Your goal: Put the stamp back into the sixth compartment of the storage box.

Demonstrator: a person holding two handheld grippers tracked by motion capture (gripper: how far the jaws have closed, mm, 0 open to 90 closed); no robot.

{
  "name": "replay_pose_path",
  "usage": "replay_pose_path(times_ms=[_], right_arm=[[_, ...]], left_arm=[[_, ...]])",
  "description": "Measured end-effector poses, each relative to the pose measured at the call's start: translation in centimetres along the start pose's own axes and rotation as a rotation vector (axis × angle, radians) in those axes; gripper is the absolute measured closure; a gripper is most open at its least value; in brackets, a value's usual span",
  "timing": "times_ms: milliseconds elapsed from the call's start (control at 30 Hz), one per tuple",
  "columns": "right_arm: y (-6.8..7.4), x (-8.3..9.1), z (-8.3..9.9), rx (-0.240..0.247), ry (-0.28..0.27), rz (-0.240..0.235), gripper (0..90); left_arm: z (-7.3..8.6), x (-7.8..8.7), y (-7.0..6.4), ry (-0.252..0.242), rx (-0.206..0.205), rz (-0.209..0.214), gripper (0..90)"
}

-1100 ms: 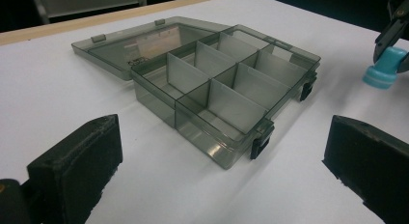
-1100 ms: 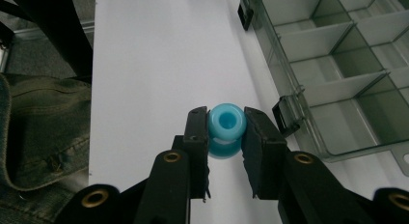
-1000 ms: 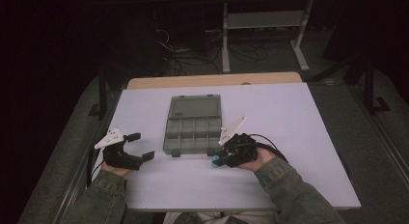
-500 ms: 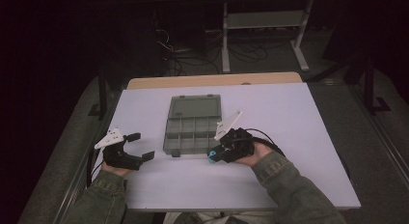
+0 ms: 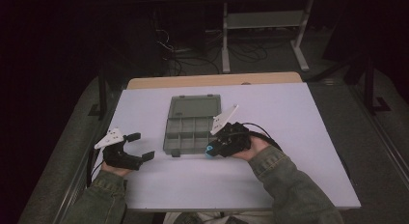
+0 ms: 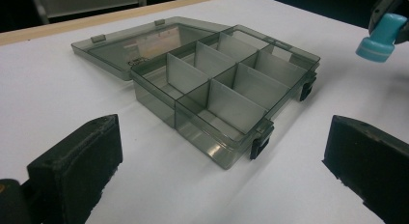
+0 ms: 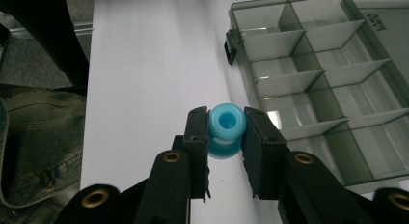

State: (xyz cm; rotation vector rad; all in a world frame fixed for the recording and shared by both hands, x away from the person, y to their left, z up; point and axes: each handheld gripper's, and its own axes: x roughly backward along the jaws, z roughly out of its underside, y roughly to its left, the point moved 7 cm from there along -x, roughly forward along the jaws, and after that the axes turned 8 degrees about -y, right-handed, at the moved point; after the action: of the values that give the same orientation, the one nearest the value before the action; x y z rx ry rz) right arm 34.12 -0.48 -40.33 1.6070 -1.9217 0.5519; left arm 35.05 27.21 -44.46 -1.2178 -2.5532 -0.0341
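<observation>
Your spool [image 7: 225, 122] looks light, hard and slick; it sits clamped at its waist in the right gripper [image 7: 224, 137], just beside the open box [image 7: 333, 89]. Grip the waist, not the flanges. Your left gripper [image 5: 130, 149] gapes, holding nothing

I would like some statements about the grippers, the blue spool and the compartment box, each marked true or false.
1. The right gripper is shut on the blue spool. True.
2. The compartment box has its lid closed. False: the lid lies open, flat on the table.
3. The left gripper holds a screw. False: its jaws are open and hold nothing.
4. The compartments that show are empty. True.
5. The spool lies inside the box. False: it is held beside the box, above the table.
</observation>
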Motion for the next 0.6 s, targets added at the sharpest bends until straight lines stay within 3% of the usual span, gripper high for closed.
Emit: replay_pose_path(times_ms=[600], right_arm=[[-1.2,-0.5,-1.4,0.001,-0.009,0.007,71.2]], left_arm=[[0.0,0.0,0.0,-0.003,-0.002,0.0,0.0]])
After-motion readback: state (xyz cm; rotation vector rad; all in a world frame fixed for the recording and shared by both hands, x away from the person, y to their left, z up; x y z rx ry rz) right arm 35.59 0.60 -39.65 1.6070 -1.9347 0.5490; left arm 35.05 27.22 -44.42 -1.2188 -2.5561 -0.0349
